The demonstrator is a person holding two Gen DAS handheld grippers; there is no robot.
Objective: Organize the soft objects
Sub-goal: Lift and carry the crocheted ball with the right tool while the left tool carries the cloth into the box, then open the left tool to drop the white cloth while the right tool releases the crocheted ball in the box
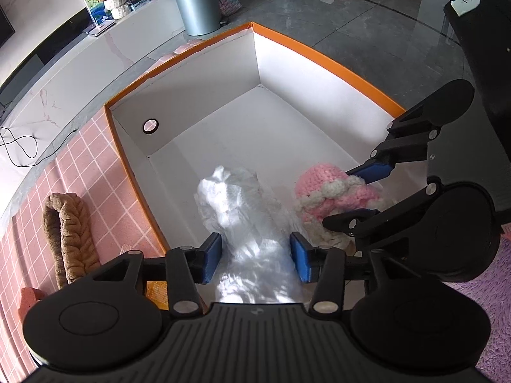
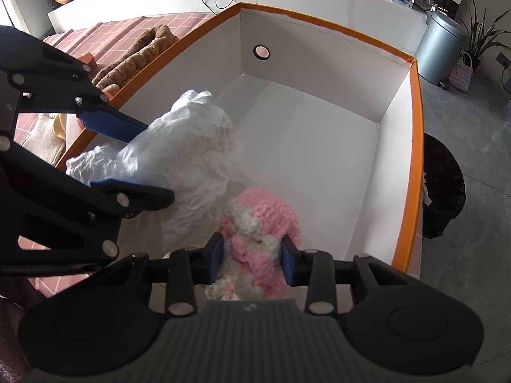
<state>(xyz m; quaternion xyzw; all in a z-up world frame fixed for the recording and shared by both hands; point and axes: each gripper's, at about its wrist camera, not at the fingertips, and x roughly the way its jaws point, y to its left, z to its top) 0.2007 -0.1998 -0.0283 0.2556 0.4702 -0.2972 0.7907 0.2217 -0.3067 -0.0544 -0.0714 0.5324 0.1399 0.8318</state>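
My left gripper (image 1: pixel 255 258) is shut on a white fluffy soft object (image 1: pixel 238 204) and holds it over the near end of the orange-rimmed white box (image 1: pixel 322 56). My right gripper (image 2: pixel 251 261) is shut on a pink and white knitted toy (image 2: pixel 265 220), beside the white object (image 2: pixel 188 156), also inside the box (image 2: pixel 416 146). The right gripper (image 1: pixel 357 194) shows in the left wrist view around the knitted toy (image 1: pixel 332 191); the left gripper (image 2: pixel 150 162) shows in the right wrist view. A brown braided plush (image 1: pixel 65 229) lies outside the box on the pink checked mat (image 1: pixel 83 162); it also shows in the right wrist view (image 2: pixel 134 54).
The far part of the box floor (image 1: pixel 255 127) holds nothing. A grey metal bin (image 1: pixel 194 1) stands beyond the box on the grey tile floor. A purple rug (image 1: pixel 495 287) lies to the right. A dark round basket (image 2: pixel 442 188) stands beside the box's right wall.
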